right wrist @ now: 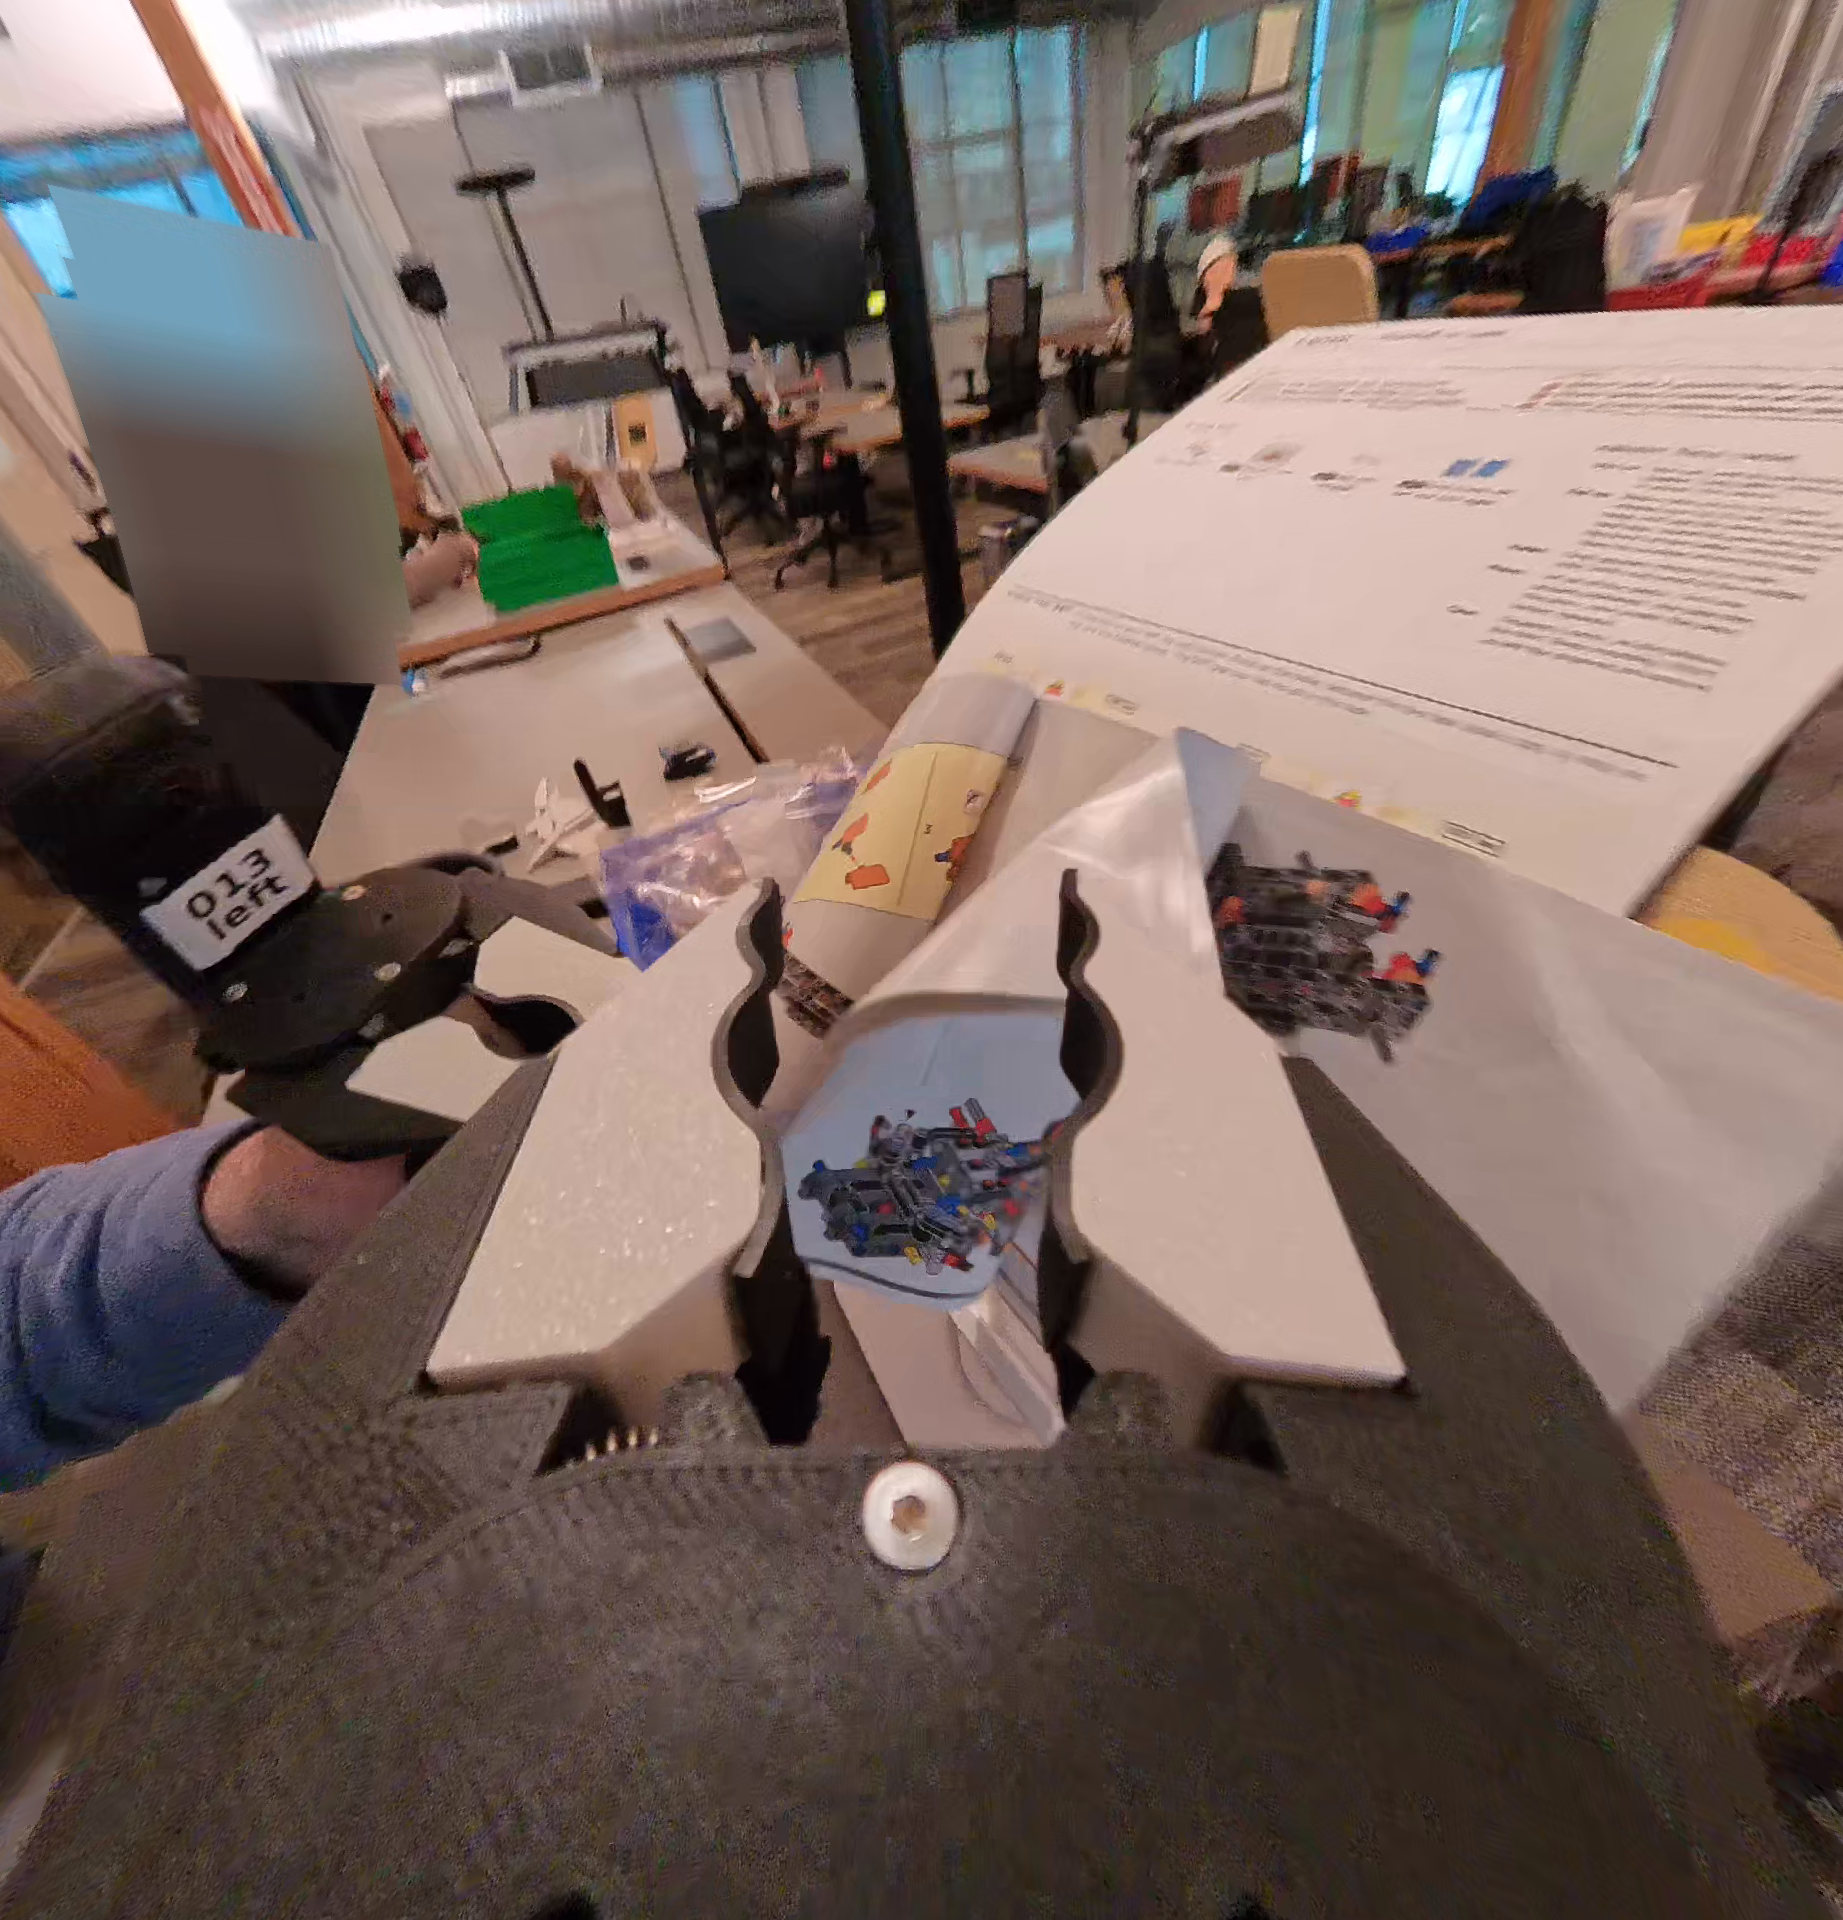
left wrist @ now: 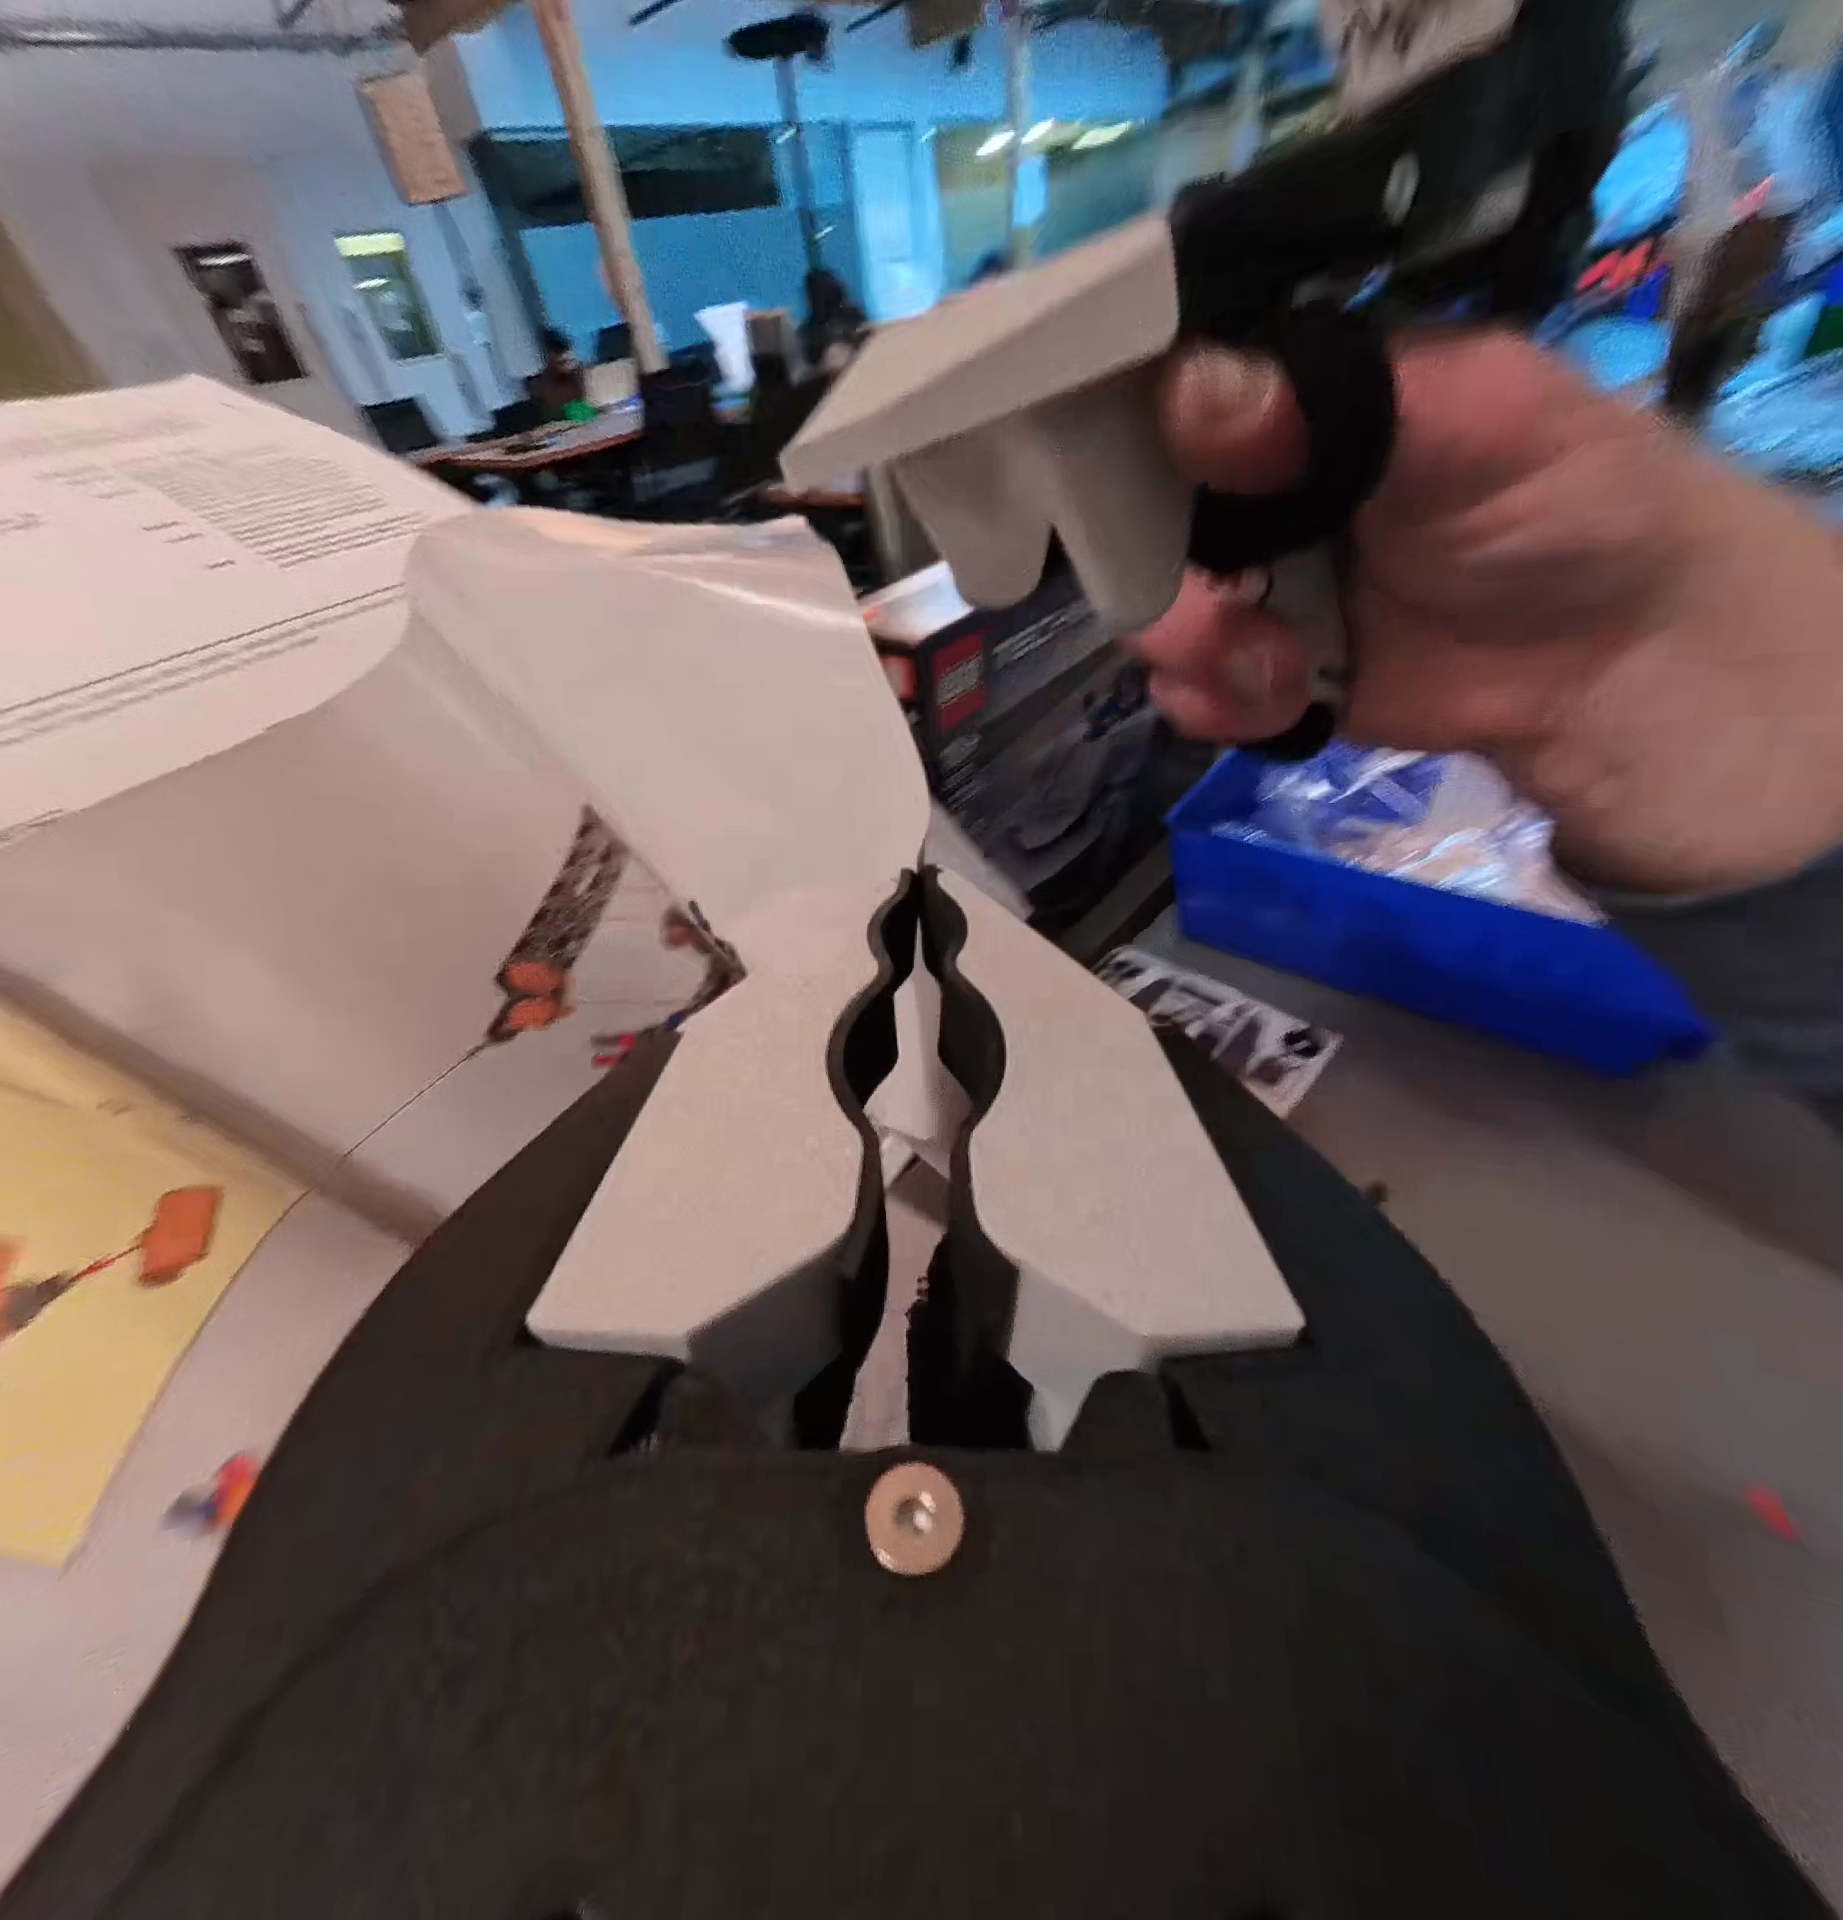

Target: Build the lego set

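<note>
The Lego instruction booklet (left wrist: 273,790) is held up in the air, its pages curling. My left gripper (left wrist: 919,904) is shut on the edge of one page, and crumpled paper shows between its fingers. In the right wrist view the booklet (right wrist: 1468,582) bends over to the right. My right gripper (right wrist: 915,914) stands open, with a curled page printed with a model picture (right wrist: 917,1174) lying in the gap between its fingers. The right gripper also shows in the left wrist view (left wrist: 1000,436), held by a hand (left wrist: 1571,623). The left gripper body (right wrist: 325,966) shows at left in the right wrist view.
A blue bin (left wrist: 1416,935) of plastic bags and a dark Lego box (left wrist: 1010,707) stand beyond the booklet, with a printed sheet (left wrist: 1218,1029) flat on the grey table. Plastic bags (right wrist: 709,852) and small white parts (right wrist: 558,821) lie on the table (right wrist: 460,748). My right fingertips sit around 8 centimetres from my left ones.
</note>
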A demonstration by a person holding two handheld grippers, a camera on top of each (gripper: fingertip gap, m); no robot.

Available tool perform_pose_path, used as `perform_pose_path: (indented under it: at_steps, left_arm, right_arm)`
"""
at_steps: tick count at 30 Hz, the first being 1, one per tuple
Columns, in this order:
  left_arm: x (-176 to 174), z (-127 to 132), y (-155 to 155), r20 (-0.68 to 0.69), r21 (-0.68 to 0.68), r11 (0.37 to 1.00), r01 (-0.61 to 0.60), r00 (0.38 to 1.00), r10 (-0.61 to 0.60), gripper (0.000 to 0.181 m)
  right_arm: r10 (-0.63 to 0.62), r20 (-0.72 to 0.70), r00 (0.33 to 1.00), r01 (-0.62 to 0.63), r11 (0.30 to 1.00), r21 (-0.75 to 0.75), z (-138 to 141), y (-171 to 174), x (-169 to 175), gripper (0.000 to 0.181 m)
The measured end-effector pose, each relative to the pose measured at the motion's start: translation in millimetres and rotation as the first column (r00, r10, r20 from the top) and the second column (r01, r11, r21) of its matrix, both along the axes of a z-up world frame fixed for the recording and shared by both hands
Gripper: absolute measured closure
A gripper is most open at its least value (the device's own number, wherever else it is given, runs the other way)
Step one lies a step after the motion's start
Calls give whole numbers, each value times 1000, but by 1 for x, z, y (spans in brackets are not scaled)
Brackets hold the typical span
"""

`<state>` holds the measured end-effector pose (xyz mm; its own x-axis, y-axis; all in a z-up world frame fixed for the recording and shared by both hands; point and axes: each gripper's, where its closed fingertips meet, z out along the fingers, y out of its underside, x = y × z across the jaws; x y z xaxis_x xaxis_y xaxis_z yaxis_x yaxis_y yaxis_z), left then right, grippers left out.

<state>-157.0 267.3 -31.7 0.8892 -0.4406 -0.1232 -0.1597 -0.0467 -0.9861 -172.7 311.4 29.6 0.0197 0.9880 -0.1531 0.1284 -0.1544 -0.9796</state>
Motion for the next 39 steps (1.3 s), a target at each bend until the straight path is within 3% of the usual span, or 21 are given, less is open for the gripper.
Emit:
perform_pose_path:
  at_steps: [4,7,12,17,31,39]
  left_arm:
    - [11,12,12,172,-14,993,118,979,-114,181]
    - [21,16,19,261,-12,981,196,947,-186,181]
    - [40,21,22,359,18,953,303,887,-289,181]
    - [49,19,25,400,26,942,335,860,-317,181]
    - [47,19,22,419,47,940,337,848,-325,181]
    - [41,24,16,481,78,926,369,800,-359,181]
  right_arm:
    - [-136,-108,985,137,991,5,5,22,41,123]
    - [-165,-142,976,161,986,-42,-3,26,65,121]
    - [-38,-130,991,15,985,-173,-37,9,63,125]
    - [88,-222,971,-152,946,-288,-49,-4,54,126]
    - [169,-386,907,-305,896,-324,-36,-12,46,164]
    - [222,-432,874,-370,881,-296,-30,-22,43,176]
